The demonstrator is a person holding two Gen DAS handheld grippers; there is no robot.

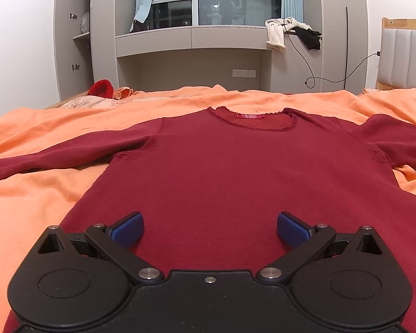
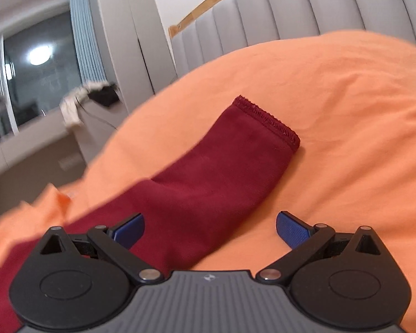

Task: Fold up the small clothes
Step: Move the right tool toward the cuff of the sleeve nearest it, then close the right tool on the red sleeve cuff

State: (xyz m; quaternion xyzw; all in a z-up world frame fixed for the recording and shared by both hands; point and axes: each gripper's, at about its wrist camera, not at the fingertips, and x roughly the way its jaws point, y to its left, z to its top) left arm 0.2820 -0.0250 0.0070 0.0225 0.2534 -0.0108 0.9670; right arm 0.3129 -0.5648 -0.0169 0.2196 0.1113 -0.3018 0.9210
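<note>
A dark red long-sleeved shirt (image 1: 230, 166) lies flat, front up, on the orange bed sheet (image 1: 41, 194), neckline away from me and both sleeves spread out. My left gripper (image 1: 210, 229) is open over the shirt's lower body, holding nothing. In the right wrist view the shirt's right sleeve (image 2: 222, 172) runs up to its hemmed cuff (image 2: 266, 119). My right gripper (image 2: 210, 229) is open just above that sleeve, its left blue pad (image 2: 129, 231) over the cloth and its right pad (image 2: 292, 230) over the sheet.
A padded grey headboard (image 2: 277, 14) stands at the right of the bed. A grey window desk (image 1: 191, 38) with hanging clothes (image 1: 288, 33) and a cable lies beyond the bed. A red item (image 1: 100, 87) and a pillow sit at the far left corner.
</note>
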